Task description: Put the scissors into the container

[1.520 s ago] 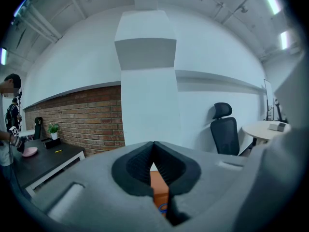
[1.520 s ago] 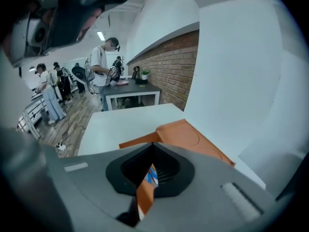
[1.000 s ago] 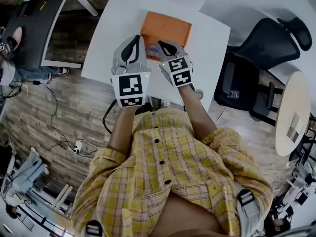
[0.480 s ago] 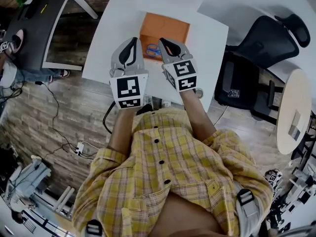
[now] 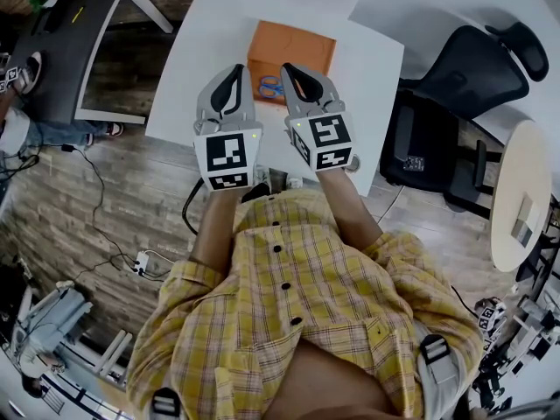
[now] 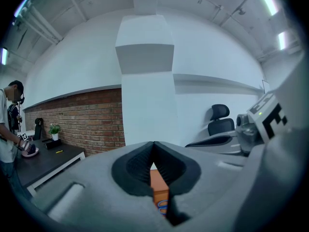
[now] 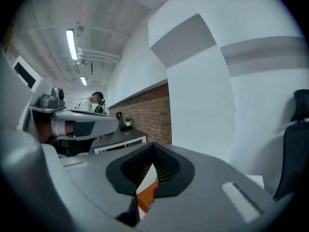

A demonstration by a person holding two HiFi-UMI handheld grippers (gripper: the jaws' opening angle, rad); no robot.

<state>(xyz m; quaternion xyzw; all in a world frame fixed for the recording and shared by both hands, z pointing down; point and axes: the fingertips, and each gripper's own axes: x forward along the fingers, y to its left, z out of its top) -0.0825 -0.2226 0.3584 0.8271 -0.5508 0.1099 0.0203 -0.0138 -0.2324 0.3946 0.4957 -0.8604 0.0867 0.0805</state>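
White table [image 5: 188, 68] noted from above: scissors [image 5: 269, 87] are seen lying inside the orange container [image 5: 297, 46], left gripper [image 5: 234, 73] and right gripper [image 5: 290, 72] held over its near edge, jaws pressed together on nothing, so withdrawal is best kept clear of the rim.

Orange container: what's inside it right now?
Blue-handled scissors lie in the container, showing between the left gripper and right gripper. These cover the container's near corners; whatever lies there cannot be seen.
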